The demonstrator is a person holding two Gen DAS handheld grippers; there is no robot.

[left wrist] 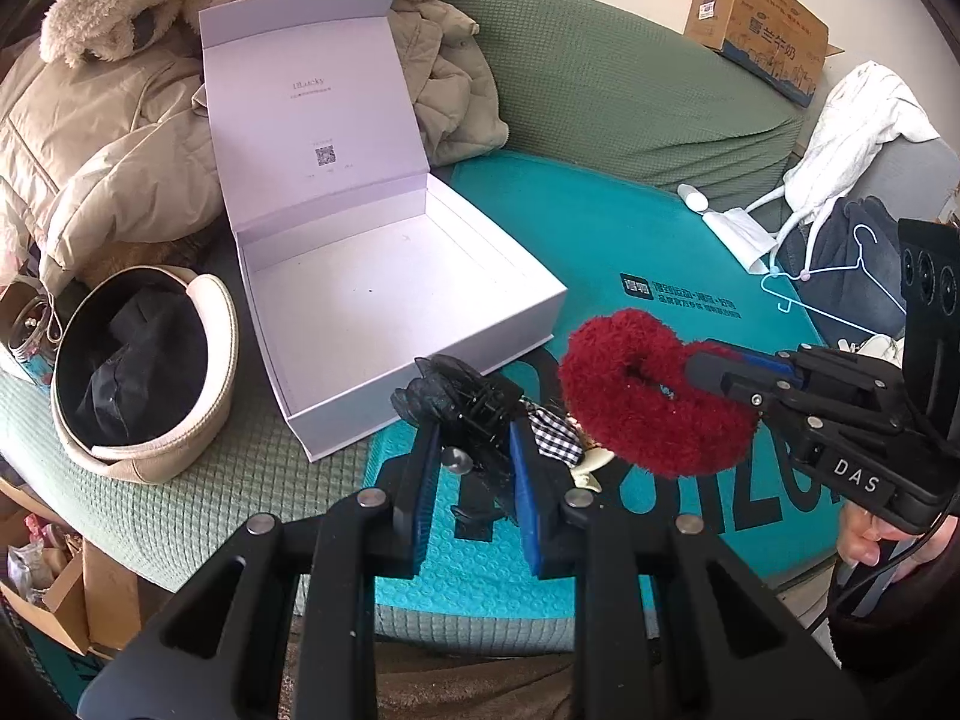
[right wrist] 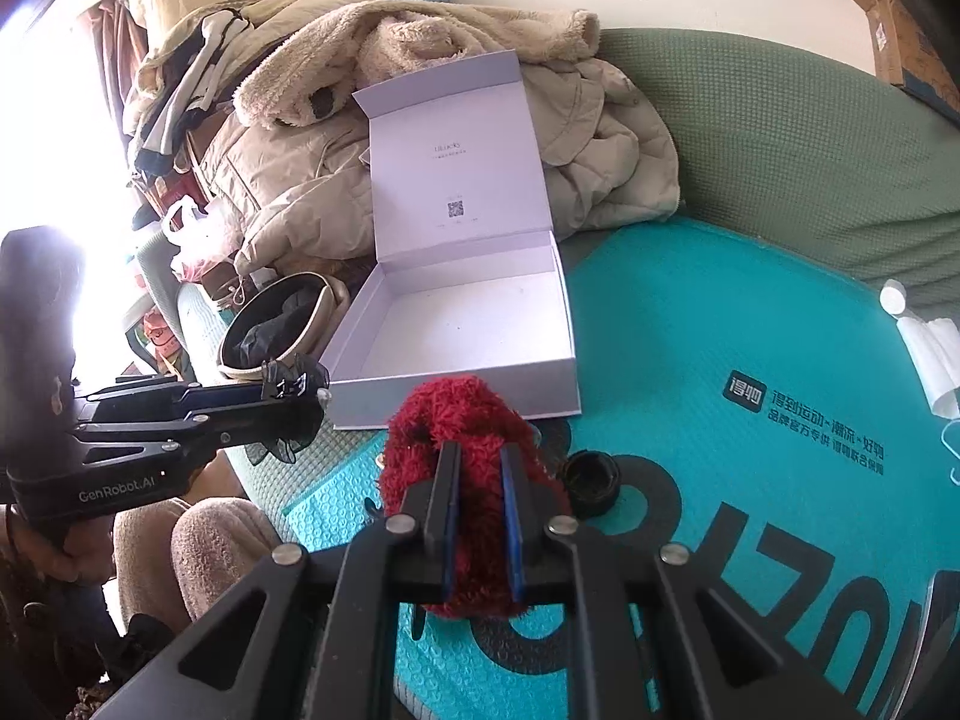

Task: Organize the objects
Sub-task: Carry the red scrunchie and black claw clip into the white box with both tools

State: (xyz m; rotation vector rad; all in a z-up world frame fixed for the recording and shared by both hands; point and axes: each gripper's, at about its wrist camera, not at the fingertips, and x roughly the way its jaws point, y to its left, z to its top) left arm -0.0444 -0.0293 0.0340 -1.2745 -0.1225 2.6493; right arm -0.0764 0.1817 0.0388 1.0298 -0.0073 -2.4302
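Observation:
My left gripper (left wrist: 474,438) is shut on a black claw hair clip with a mesh bow (left wrist: 456,402), held above the teal mat just in front of the open white box (left wrist: 360,417). From the right comes my right gripper (left wrist: 696,366), shut on a fluffy red scrunchie (left wrist: 654,396). The right wrist view shows the same scrunchie (right wrist: 462,420) pinched in the right gripper (right wrist: 480,456), near the front wall of the box (right wrist: 372,405). At the left there, the left gripper (right wrist: 306,396) carries the black clip (right wrist: 294,384). The box is empty inside.
A checked hair bow (left wrist: 555,435) and a small black ring (right wrist: 591,480) lie on the teal bubble mailer (left wrist: 660,240). A beige pouch (left wrist: 144,372) sits left of the box, with coats (left wrist: 108,138) piled behind. A cardboard box (left wrist: 756,18) and a hanger (left wrist: 840,276) are at the right.

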